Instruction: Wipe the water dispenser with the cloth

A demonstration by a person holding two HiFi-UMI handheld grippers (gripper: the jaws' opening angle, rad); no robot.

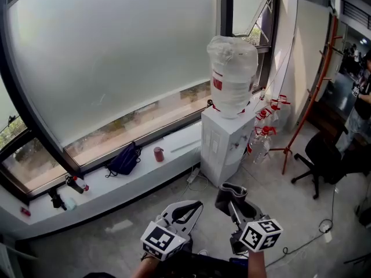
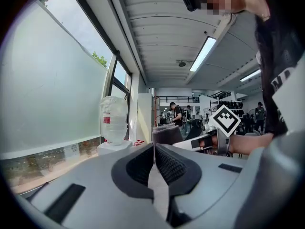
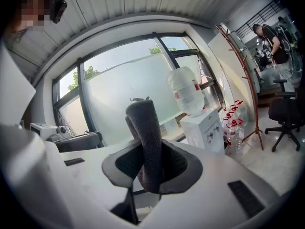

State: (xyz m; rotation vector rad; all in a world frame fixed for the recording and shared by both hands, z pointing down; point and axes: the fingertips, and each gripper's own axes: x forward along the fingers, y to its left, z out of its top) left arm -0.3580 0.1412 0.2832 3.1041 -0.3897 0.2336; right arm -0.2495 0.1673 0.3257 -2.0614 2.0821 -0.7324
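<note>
Cloth (image 3: 144, 137) stands pinched upright in my right claw (image 3: 148, 173), my left claw (image 2: 154, 162) is pressed together on nothing, and the water dispenser (image 1: 225, 143) stands well ahead, nearer the right claw.

Between us and the water dispenser (image 1: 223, 146) lies bare grey floor (image 1: 110, 242), broken only by a plug and cable (image 1: 196, 181) lying by the dispenser's left foot. The dispenser's front and left side face open room. Its back stands close to the window frame (image 1: 225, 10), and the big bottle (image 1: 233, 68) covers its top. On its right, small red-capped bottles (image 1: 262, 138) crowd against that side, with a red coat stand (image 1: 310, 103) just beyond and an office chair (image 1: 324, 155) farther right. Along the sill (image 1: 104, 190) to the left, we see a red cup (image 1: 158, 153) and a dark bag (image 1: 124, 160), both well apart from the dispenser.
</note>
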